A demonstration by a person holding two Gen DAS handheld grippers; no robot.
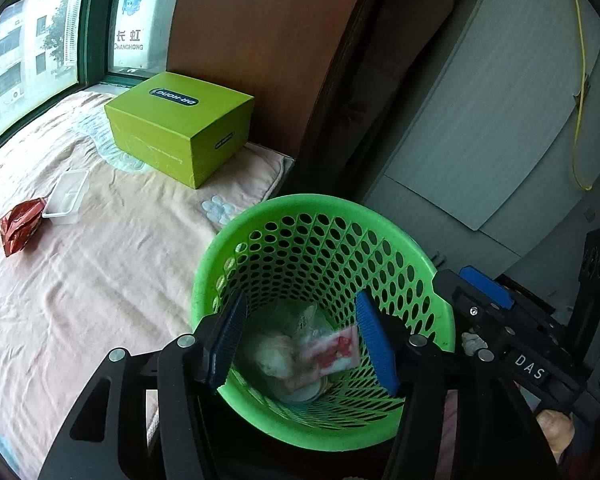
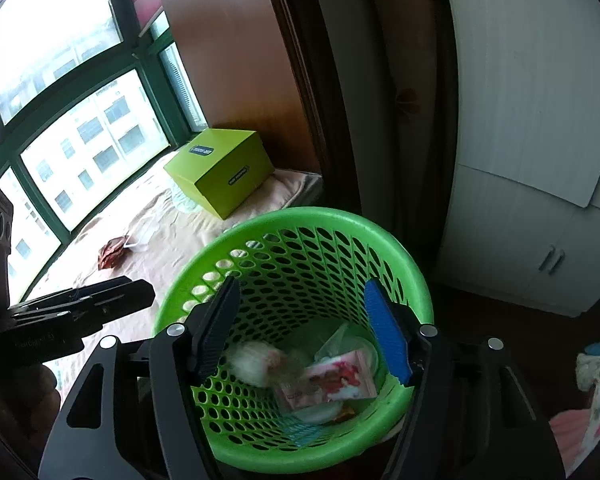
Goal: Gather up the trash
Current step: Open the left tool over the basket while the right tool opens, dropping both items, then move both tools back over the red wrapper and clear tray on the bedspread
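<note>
A green perforated basket (image 1: 416, 264) (image 2: 416, 276) stands beside the bed. My left gripper (image 1: 302, 304) hangs over its mouth, open, with nothing between the blue pads. My right gripper (image 2: 302, 286) hovers over the same basket, also open and empty. At the bottom of the basket lie a crumpled white tissue (image 2: 252, 364) and a pink and red packet (image 1: 336, 352) (image 2: 340, 380), both blurred, on top of other scraps. On the bed lie a red snack wrapper (image 1: 20, 228) (image 2: 112, 252) and a clear plastic container (image 1: 66, 196) (image 2: 142, 236).
A lime-green cardboard box (image 1: 180, 124) (image 2: 220, 168) sits at the head of the peach-coloured bedspread (image 1: 100, 272), by the window and a brown wooden panel (image 1: 260, 40). A grey-white wardrobe (image 2: 520, 160) stands to the right of the basket. Each gripper's body shows at the other view's edge.
</note>
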